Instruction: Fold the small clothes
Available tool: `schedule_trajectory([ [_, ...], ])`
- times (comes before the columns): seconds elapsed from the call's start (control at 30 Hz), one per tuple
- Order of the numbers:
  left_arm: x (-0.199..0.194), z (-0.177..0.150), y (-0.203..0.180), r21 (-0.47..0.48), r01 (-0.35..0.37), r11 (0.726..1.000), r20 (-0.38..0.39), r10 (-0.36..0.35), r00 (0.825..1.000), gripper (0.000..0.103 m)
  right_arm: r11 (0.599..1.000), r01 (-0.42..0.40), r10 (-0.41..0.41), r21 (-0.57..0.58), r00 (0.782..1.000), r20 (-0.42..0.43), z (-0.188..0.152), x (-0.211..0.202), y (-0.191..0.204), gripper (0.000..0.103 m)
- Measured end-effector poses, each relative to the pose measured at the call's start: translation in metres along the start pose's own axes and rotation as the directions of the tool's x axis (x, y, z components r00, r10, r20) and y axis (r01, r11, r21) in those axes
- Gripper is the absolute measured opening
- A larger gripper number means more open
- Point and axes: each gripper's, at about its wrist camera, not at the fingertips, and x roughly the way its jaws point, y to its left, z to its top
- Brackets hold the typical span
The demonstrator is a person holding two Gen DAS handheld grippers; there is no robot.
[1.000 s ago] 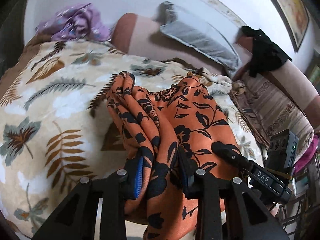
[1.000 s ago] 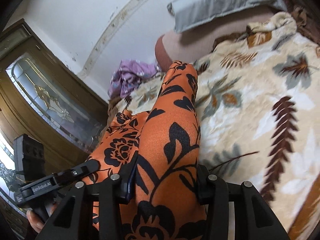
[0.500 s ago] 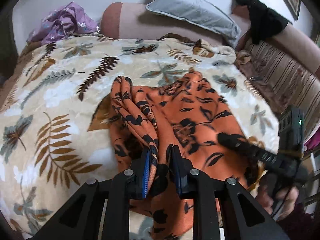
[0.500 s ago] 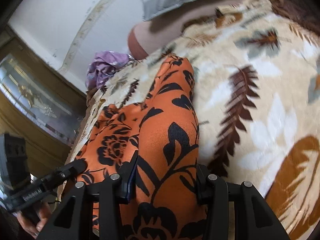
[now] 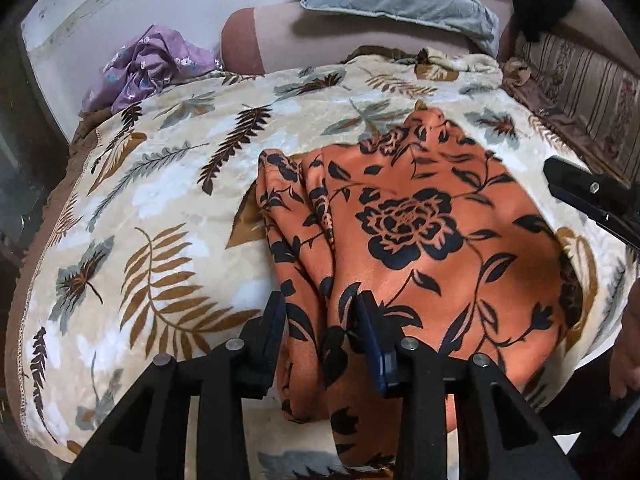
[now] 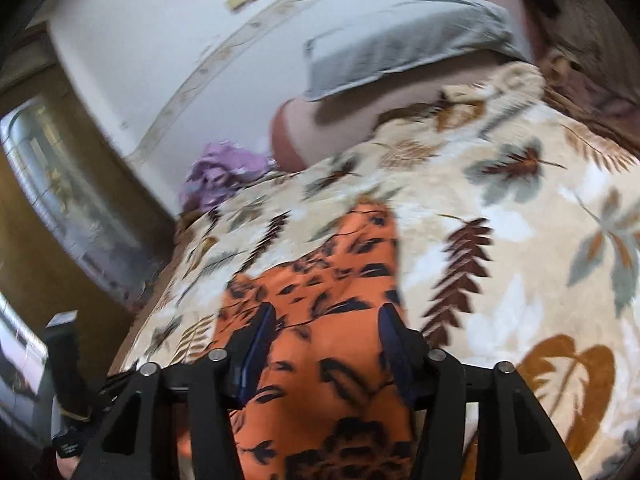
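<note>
Orange floral-print garment (image 5: 420, 240) lies spread over the leaf-patterned blanket (image 5: 160, 200) ahead of the left gripper (image 5: 320, 316), its bunched left edge running back between the blue-padded fingers (image 5: 276, 320). A second ago those fingers pinched that ridge tightly and the cloth rose in a fold close to the lens; now they stand visibly wider, with fabric lying loosely between them and draping below, so I judge the left grip released or nearly so. Far ahead and to the left sits a crumpled purple cloth (image 5: 152, 64), straight ahead a grey pillow (image 5: 400, 0), and off to the right the other tool's black arm (image 5: 592, 200) reaches in. From the right wrist, the picture is smeared by motion. The right gripper (image 6: 326, 344) has its fingers (image 6: 262, 344) spread, the same garment (image 6: 320, 380) passing between and beneath them onto the blanket (image 6: 520, 240); earlier the cloth stood as a taut raised ridge there, whereas it now sits low and flat, tapering forward. Whether the pads touch it I cannot tell, though the wide gap suggests they have let go. Likely the garment has just been laid down flat, ready for the first fold; the rumpled left edge may need smoothing first.
</note>
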Motion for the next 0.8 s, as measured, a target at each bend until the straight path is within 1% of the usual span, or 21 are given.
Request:
schedule_trajectory([
  [0.03,0.002,-0.001,-0.001,-0.003,-0.005,1.0,0.0,0.005,1.0,0.038,1.0,0.007,-0.006,0.007,0.999,-0.047,-0.003,0.009,-0.001,0.04],
  [0.07,0.003,-0.002,-0.001,-0.004,-0.012,1.0,0.0,0.012,1.0,0.039,0.999,0.028,-0.025,0.029,0.994,-0.105,-0.008,0.023,-0.006,0.04],
  [0.1,0.003,-0.003,-0.002,-0.005,-0.013,1.0,0.002,0.013,1.0,0.039,0.998,0.051,-0.045,0.04,0.99,-0.135,-0.011,0.032,-0.009,0.04],
  [0.13,0.003,-0.003,-0.003,-0.003,-0.02,1.0,0.005,0.02,1.0,0.039,0.997,0.062,-0.056,0.037,0.988,-0.147,-0.013,0.037,-0.011,0.039],
  [0.2,0.0,-0.002,-0.006,0.0,-0.037,0.999,0.007,0.037,0.999,0.039,0.998,0.056,-0.05,0.036,0.989,-0.142,-0.01,0.032,-0.01,0.038],
  [0.27,-0.004,-0.001,-0.006,-0.005,-0.038,0.999,0.009,0.038,0.999,0.039,0.998,0.048,-0.043,0.038,0.992,-0.118,-0.007,0.018,-0.006,0.038],
  [0.33,-0.011,0.0,-0.004,-0.01,-0.04,0.999,0.018,0.04,0.999,0.039,0.998,0.06,-0.059,0.017,0.994,-0.089,-0.003,0.007,0.0,0.038],
  [0.37,-0.015,0.0,-0.004,-0.012,-0.049,0.999,0.025,0.049,0.998,0.039,0.998,0.066,-0.065,-0.001,0.996,-0.066,-0.001,-0.002,0.006,0.04],
  [0.43,-0.027,0.002,-0.002,-0.019,-0.07,0.997,0.05,0.071,0.996,0.042,0.997,0.074,-0.075,-0.038,0.997,-0.006,0.002,-0.021,0.02,0.041],
  [0.47,-0.035,0.003,0.0,-0.025,-0.08,0.997,0.068,0.081,0.994,0.049,0.995,0.081,-0.079,-0.063,0.997,0.024,0.004,-0.031,0.028,0.041],
  [0.5,-0.041,0.003,0.002,-0.033,-0.09,0.995,0.082,0.092,0.992,0.057,0.993,0.084,-0.08,-0.078,0.996,0.047,0.006,-0.039,0.034,0.046],
  [0.57,-0.06,0.005,0.006,-0.055,-0.112,0.992,0.129,0.118,0.985,0.063,0.99,0.095,-0.086,-0.1,0.992,0.095,0.008,-0.056,0.048,0.05],
  [0.6,-0.067,0.005,0.008,-0.06,-0.118,0.991,0.148,0.126,0.981,0.063,0.988,0.103,-0.089,-0.117,0.989,0.115,0.008,-0.066,0.054,0.051],
  [0.67,-0.084,0.007,0.01,-0.076,-0.138,0.988,0.182,0.149,0.972,0.066,0.981,0.126,-0.106,-0.145,0.985,0.138,0.007,-0.08,0.063,0.056],
  [0.73,-0.102,0.009,0.013,-0.104,-0.145,0.984,0.212,0.164,0.963,0.069,0.974,0.161,-0.135,-0.161,0.978,0.157,0.004,-0.093,0.072,0.057],
  [0.8,-0.114,0.01,0.016,-0.124,-0.15,0.981,0.235,0.176,0.956,0.083,0.972,0.165,-0.139,-0.166,0.978,0.159,0.003,-0.104,0.078,0.057],
])
